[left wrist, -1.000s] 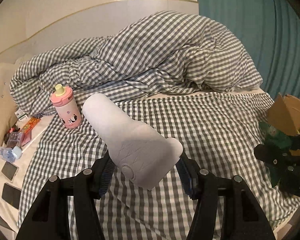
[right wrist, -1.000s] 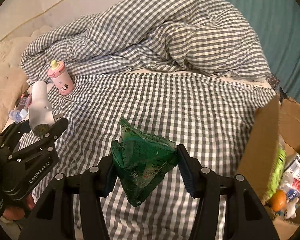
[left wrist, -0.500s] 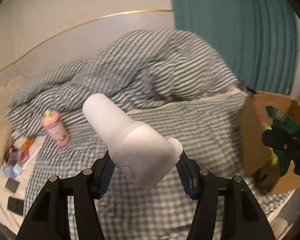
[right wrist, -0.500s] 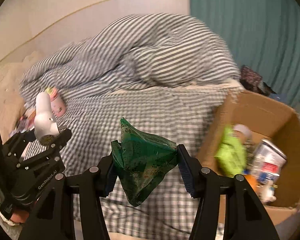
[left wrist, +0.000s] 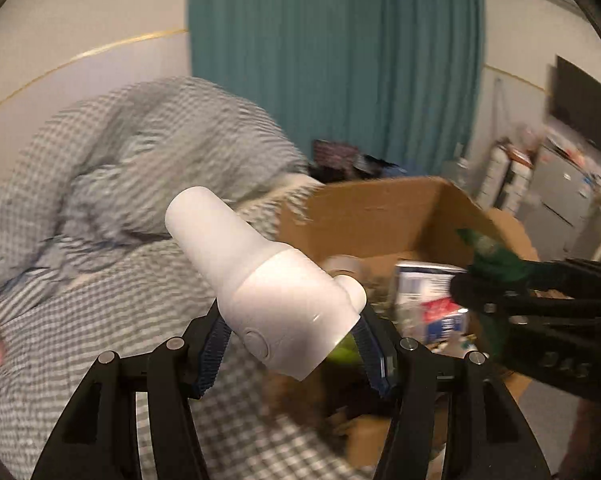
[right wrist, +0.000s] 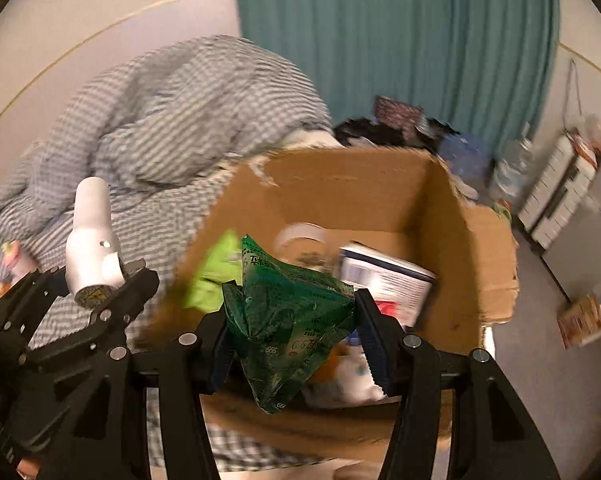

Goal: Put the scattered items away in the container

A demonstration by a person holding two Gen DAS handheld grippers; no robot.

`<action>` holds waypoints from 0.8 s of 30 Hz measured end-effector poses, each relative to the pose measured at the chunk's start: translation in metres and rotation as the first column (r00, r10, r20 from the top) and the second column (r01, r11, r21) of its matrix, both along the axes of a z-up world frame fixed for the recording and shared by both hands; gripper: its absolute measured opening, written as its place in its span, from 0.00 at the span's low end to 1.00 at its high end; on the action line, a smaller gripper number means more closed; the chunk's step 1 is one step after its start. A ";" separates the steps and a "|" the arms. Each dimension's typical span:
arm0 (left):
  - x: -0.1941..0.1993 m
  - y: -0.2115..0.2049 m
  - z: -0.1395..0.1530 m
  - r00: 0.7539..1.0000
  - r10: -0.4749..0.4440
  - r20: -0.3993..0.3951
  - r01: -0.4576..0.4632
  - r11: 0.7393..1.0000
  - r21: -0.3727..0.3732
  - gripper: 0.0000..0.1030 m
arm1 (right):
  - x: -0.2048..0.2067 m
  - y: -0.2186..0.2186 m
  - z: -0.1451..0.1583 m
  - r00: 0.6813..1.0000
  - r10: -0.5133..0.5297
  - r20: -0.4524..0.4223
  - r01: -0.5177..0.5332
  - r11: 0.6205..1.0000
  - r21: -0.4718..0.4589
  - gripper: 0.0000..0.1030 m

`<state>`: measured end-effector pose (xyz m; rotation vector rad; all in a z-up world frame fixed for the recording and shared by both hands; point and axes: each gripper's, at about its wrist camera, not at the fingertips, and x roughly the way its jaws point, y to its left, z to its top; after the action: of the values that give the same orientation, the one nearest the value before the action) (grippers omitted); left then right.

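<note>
My left gripper (left wrist: 292, 340) is shut on a white hair dryer (left wrist: 260, 280), held in the air beside the open cardboard box (left wrist: 380, 208). The dryer also shows in the right wrist view (right wrist: 92, 240). My right gripper (right wrist: 292, 332) is shut on a crumpled green snack bag (right wrist: 284, 312), held above the box's (right wrist: 340, 184) opening. In the left wrist view the bag (left wrist: 492, 256) shows at the right. The box holds a white and blue carton (right wrist: 384, 276), a tape roll (right wrist: 300, 236) and a lime green packet (right wrist: 212, 276).
The box stands against the side of a bed with a grey checked sheet (left wrist: 80, 320) and a heaped duvet (right wrist: 180, 120). A teal curtain (right wrist: 400, 40) hangs behind. White drawers (right wrist: 556, 192) and a small box on the floor (right wrist: 580, 320) are at the right.
Both grippers have swung right from over the bed to the cardboard box, each keeping its load. The pink bottle has almost left the view.
</note>
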<state>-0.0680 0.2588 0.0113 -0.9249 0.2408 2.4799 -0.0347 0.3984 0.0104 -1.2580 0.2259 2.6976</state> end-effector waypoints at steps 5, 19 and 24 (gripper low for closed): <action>-0.004 0.023 -0.019 1.000 -0.010 0.003 0.011 0.995 -0.102 0.73 | -0.012 0.023 -0.022 0.996 -0.062 0.058 0.059 0.997 0.044 0.79; 0.007 -0.058 0.008 0.948 0.284 -0.142 -0.305 0.940 -0.154 1.00 | 0.003 0.001 -0.006 0.999 -0.010 -0.032 0.008 0.998 -0.062 0.87; 0.028 -0.094 0.028 0.912 0.372 -0.171 -0.396 0.908 -0.137 1.00 | 0.015 -0.029 0.015 0.995 0.067 -0.079 -0.069 0.997 -0.025 0.91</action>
<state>-0.0403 0.1648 0.0398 -0.9389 0.3493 2.9349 -0.0196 0.3691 0.0253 -1.1902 0.2346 2.8136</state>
